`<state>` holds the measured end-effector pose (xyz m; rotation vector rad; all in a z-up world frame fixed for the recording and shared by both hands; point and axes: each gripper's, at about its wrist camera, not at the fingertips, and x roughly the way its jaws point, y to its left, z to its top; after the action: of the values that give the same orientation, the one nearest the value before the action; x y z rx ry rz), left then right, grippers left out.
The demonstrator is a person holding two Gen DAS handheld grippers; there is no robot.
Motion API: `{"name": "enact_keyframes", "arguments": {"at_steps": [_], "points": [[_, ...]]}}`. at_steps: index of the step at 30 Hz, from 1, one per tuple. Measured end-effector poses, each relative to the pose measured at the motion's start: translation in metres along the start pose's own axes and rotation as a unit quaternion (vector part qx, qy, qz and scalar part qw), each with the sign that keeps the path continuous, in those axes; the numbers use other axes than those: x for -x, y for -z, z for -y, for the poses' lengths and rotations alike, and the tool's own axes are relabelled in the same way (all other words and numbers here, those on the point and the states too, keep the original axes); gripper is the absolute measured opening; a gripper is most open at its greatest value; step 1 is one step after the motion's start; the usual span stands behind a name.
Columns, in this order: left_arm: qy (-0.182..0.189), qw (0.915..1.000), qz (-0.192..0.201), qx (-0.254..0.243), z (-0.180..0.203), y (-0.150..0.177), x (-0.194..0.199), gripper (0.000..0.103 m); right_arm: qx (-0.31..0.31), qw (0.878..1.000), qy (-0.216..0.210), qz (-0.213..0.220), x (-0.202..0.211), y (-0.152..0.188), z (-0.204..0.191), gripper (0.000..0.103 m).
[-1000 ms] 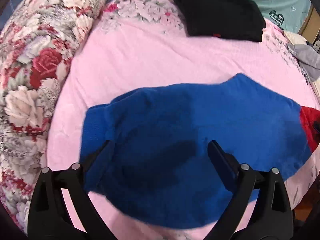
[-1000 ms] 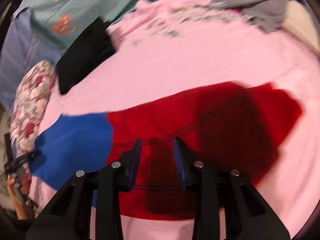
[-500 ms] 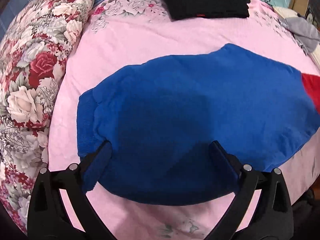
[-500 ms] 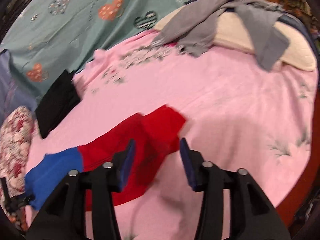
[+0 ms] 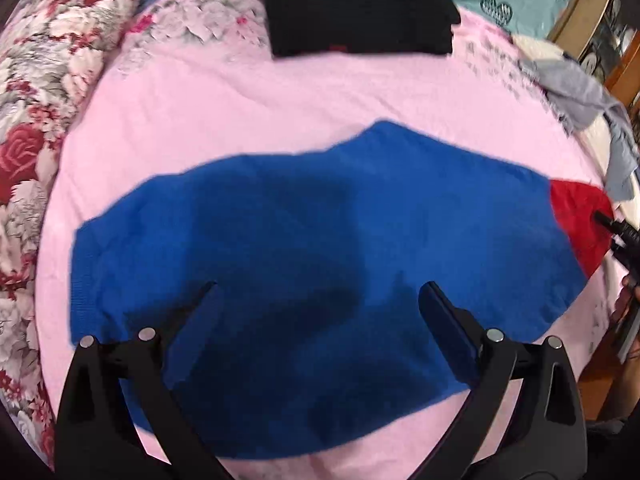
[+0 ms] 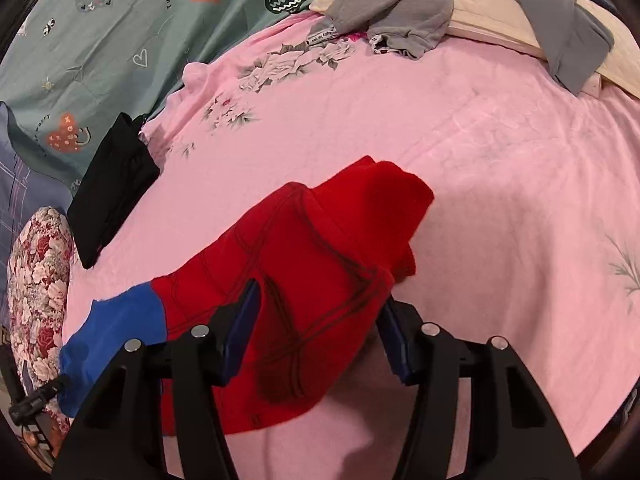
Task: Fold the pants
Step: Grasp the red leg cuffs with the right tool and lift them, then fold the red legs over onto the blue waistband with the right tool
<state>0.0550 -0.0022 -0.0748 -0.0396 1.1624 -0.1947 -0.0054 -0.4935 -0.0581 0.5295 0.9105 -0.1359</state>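
Note:
The pants are blue at one end point(image 5: 320, 248) and red at the other point(image 6: 320, 248), and lie on a pink bedsheet point(image 5: 240, 100). My left gripper point(image 5: 318, 300) is open just above the blue end, holding nothing. My right gripper point(image 6: 320, 320) is open with its jaws either side of the bunched, folded-over red end; the fingers point(image 6: 240, 328) do not pinch the cloth. The red end also shows at the right edge of the left wrist view point(image 5: 576, 216).
A folded black garment point(image 5: 356, 8) lies at the far side of the bed. A floral pillow point(image 5: 36, 100) lies on the left. Grey clothes point(image 6: 440, 4) lie on a cream pillow point(image 6: 520, 28) at the far right. A teal patterned sheet point(image 6: 100, 40) lies behind.
The right gripper has opened wider, and the red end now lies bunched and folded over between its jaws. The left gripper stays open over the blue end, shifted slightly back.

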Motion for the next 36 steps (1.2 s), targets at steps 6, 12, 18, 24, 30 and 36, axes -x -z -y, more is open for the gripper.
{"name": "enact_keyframes", "arguments": {"at_steps": [6,12,18,24,30,36], "points": [[-0.038,0.9986,0.004,-0.037,0.013,0.010,-0.018,0.101,0.018,1.000,-0.006,-0.015,-0.009,-0.002,-0.004,0.018],[-0.002,0.9997,0.002,-0.023,0.002,0.010,-0.010,0.101,0.044,0.999,-0.016,0.025,0.023,-0.011,-0.028,0.017],[0.110,0.9922,0.045,0.038,-0.018,0.010,0.022,0.101,0.096,0.989,-0.102,0.044,0.049,-0.009,-0.083,0.017],[0.047,0.9972,0.032,0.050,-0.023,0.012,0.012,0.101,0.144,0.977,-0.160,0.005,0.022,0.012,-0.145,0.017],[0.025,0.9986,0.041,0.021,-0.019,0.017,0.005,0.101,0.164,0.969,-0.182,-0.022,0.002,0.027,-0.182,0.018],[-0.008,0.9994,0.034,0.000,-0.012,0.017,0.001,0.101,0.196,0.957,-0.196,-0.087,-0.030,0.063,-0.211,0.043]]}}
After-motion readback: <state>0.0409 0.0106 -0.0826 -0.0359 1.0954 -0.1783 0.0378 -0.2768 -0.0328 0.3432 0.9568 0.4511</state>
